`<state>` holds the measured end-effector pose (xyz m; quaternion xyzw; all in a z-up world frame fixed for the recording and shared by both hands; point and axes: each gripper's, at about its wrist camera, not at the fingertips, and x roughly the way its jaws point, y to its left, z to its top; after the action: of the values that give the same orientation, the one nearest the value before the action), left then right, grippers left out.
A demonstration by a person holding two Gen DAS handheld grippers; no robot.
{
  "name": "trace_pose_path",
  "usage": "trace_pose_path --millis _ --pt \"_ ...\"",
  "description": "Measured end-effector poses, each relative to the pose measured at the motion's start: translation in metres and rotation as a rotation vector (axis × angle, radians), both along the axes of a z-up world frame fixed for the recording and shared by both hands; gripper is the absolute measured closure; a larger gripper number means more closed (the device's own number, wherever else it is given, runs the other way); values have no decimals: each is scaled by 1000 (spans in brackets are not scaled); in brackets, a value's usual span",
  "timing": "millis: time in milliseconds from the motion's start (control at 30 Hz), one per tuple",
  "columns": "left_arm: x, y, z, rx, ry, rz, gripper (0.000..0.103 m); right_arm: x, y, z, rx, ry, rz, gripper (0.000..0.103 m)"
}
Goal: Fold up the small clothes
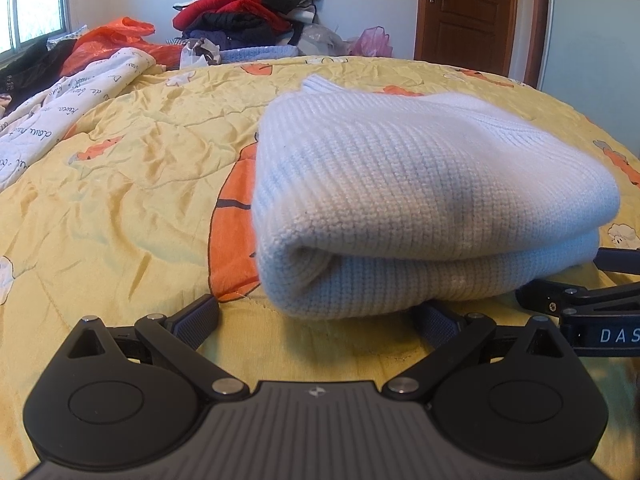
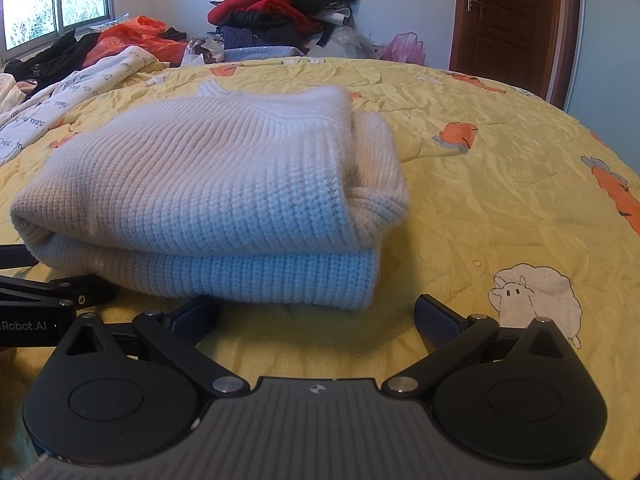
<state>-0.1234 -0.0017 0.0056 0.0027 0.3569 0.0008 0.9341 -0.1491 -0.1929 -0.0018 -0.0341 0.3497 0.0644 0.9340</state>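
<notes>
A pale blue knitted sweater [image 1: 408,184] lies folded into a thick bundle on the yellow quilt [image 1: 120,184]. It also shows in the right wrist view [image 2: 216,200]. My left gripper [image 1: 316,320] is open, low over the quilt just in front of the bundle's near edge, holding nothing. My right gripper [image 2: 316,316] is open and empty, just in front of the bundle's near right corner. The right gripper's side shows at the right edge of the left wrist view [image 1: 580,300]. The left gripper's side shows at the left edge of the right wrist view [image 2: 40,300].
A white printed blanket [image 1: 52,116] lies at the left of the bed. A heap of red and black clothes [image 1: 248,12] stands behind the bed, with an orange plastic bag [image 1: 112,44] and a pink bag [image 2: 404,48]. A brown door [image 1: 468,8] is at the far right.
</notes>
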Motion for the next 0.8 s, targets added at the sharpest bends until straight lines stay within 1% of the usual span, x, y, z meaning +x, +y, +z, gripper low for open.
trace_pose_path --millis 433,600,700,800 --pt "3 2 2 -3 10 -2 0 1 0 1 -2 9 2 0" --pt "6 1 5 -3 52 2 0 1 1 2 -3 14 -4 0" --pt "9 3 8 -3 82 -11 0 0 2 3 -3 18 -8 1" --pt "6 7 10 -18 86 7 0 -1 1 5 -7 28 -23 0"
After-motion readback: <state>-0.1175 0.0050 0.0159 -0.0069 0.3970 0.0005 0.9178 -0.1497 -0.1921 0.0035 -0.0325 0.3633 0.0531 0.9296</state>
